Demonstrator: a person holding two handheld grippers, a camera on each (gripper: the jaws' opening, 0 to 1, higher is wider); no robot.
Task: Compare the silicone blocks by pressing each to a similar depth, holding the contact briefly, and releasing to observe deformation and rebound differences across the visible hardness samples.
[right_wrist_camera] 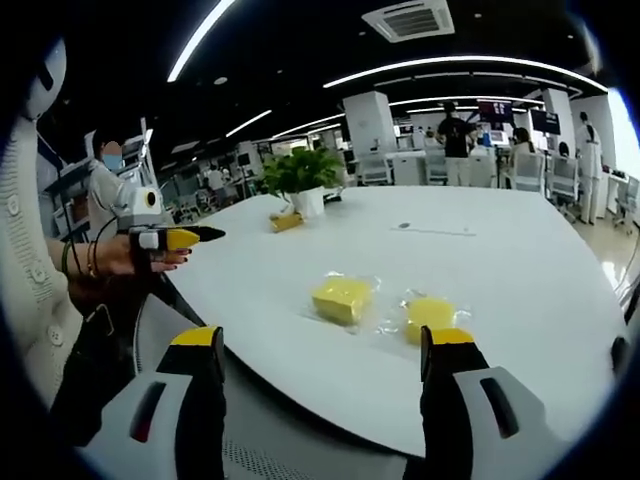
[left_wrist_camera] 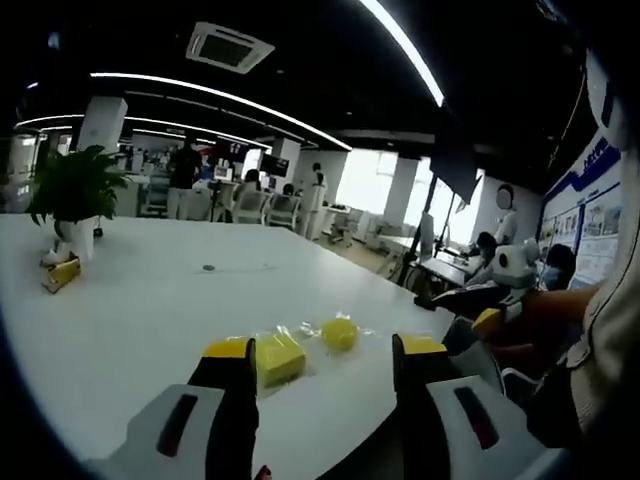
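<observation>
On the white desk (right_wrist_camera: 520,260), near its curved front edge, I have two yellow silicone samples lying side by side, close together but not touching: a square block (right_wrist_camera: 340,297) and a rounder block (right_wrist_camera: 430,313). Each sits on or in a clear crinkled film (right_wrist_camera: 385,318) that catches the ceiling light; I cannot tell whether it wraps them fully. From the left gripper view I see the same pair, the square block (left_wrist_camera: 278,357) just past my left gripper (left_wrist_camera: 325,365) and the rounder block (left_wrist_camera: 339,333) a little beyond. My left gripper is released, jaws spread wide with nothing between them, and my right gripper (right_wrist_camera: 325,355) is released too, hanging short of the desk edge. I judge both samples light and soft, matte and slightly rubbery, likely to give under a jaw tip and spring back at different rates. The film looks slick, so a sideways push could skate a block across the smooth desk; I would press straight down on the middle of the top face instead of pinching the sides. The square block has flat faces and crisp corners, the other a domed outline. Further back stand a potted plant (right_wrist_camera: 303,172) and a small yellow item (right_wrist_camera: 286,221) beside it.
</observation>
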